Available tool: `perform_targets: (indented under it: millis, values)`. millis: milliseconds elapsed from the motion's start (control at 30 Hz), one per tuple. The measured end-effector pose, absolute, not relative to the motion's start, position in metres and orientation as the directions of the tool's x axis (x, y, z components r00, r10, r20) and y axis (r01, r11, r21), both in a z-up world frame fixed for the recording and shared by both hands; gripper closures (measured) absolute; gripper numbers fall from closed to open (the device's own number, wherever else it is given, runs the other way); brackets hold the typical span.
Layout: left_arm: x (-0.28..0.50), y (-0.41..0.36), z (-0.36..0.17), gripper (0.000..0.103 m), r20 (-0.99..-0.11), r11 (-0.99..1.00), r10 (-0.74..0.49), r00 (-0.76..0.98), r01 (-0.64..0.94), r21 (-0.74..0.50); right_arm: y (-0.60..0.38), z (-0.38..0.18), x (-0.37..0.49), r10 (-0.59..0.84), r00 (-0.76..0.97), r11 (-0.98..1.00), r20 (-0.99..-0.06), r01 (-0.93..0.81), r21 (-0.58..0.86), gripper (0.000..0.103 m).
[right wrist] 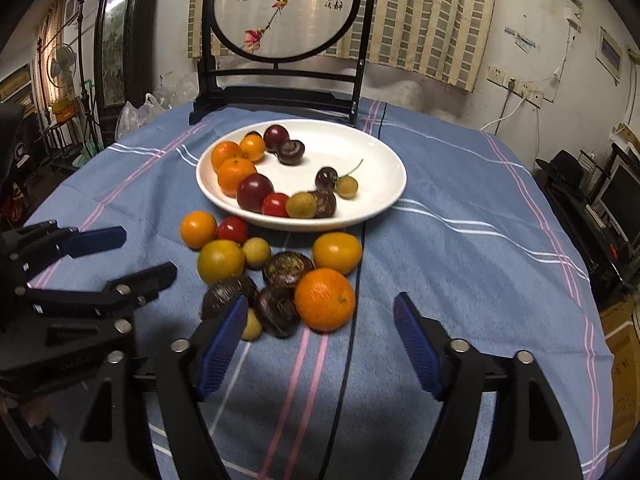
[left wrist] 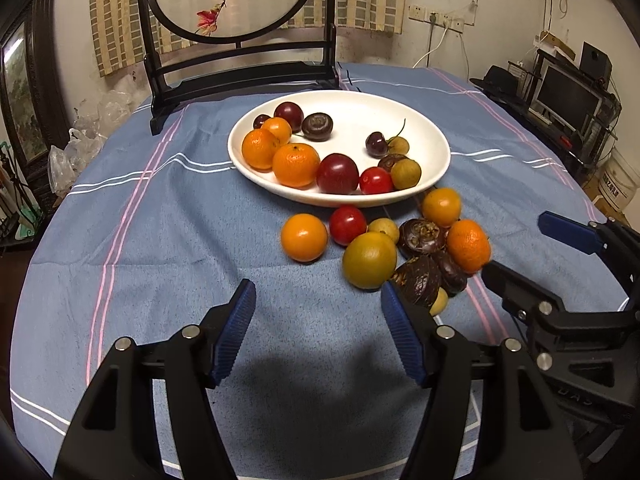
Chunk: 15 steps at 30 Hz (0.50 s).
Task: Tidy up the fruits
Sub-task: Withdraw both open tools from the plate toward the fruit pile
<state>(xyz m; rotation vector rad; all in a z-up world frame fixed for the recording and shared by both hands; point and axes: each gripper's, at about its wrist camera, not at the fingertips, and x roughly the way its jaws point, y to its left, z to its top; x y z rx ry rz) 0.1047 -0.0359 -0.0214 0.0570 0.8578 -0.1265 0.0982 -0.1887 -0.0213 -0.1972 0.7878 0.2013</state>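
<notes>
A white plate [left wrist: 424, 120] [right wrist: 372, 148] on the blue cloth holds several oranges, plums, a red tomato and small fruits. In front of it lies a loose pile: an orange [left wrist: 304, 237] [right wrist: 198, 229], a red tomato [left wrist: 347, 224] [right wrist: 233, 229], a yellow-green citrus [left wrist: 369, 260] [right wrist: 221, 261], dark water chestnuts [left wrist: 423, 235] [right wrist: 288, 268] and a mandarin [left wrist: 469, 245] [right wrist: 325, 299]. My left gripper [left wrist: 318, 312] is open and empty, just short of the pile. My right gripper [right wrist: 320, 328] is open and empty, with the mandarin just beyond its fingertips.
A round embroidered screen on a black stand [left wrist: 240, 68] [right wrist: 280, 92] stands behind the plate. A black cable [right wrist: 352, 320] runs across the cloth. Plastic bags [left wrist: 80, 140] lie off the table's left. A monitor and shelves [left wrist: 568, 96] stand at the right.
</notes>
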Motion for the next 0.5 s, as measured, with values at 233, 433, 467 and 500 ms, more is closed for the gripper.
perform_targets:
  millis: [233, 433, 467, 500]
  values:
    - [0.104, -0.027, -0.031, 0.031, -0.77, 0.99, -0.073, 0.634, 0.141, 0.023, -0.195, -0.045, 0.091, 0.107, 0.614, 0.938, -0.782, -0.322, -0.125, 0.021]
    - [0.099, -0.022, -0.039, 0.027, -0.778, 0.986, -0.091, 0.621, 0.165, 0.016, -0.191, -0.06, 0.091, 0.121, 0.56, 0.918, -0.819, -0.376, -0.122, 0.026]
    - [0.098, -0.021, -0.04, 0.027, -0.779, 0.986, -0.096, 0.619, 0.168, 0.012, -0.189, -0.061, 0.093, 0.13, 0.552, 0.915, -0.824, -0.387, -0.115, 0.033]
    - [0.098, -0.021, -0.041, 0.027, -0.78, 0.985, -0.099, 0.618, 0.17, 0.01, -0.187, -0.062, 0.094, 0.137, 0.544, 0.913, -0.827, -0.394, -0.108, 0.038]
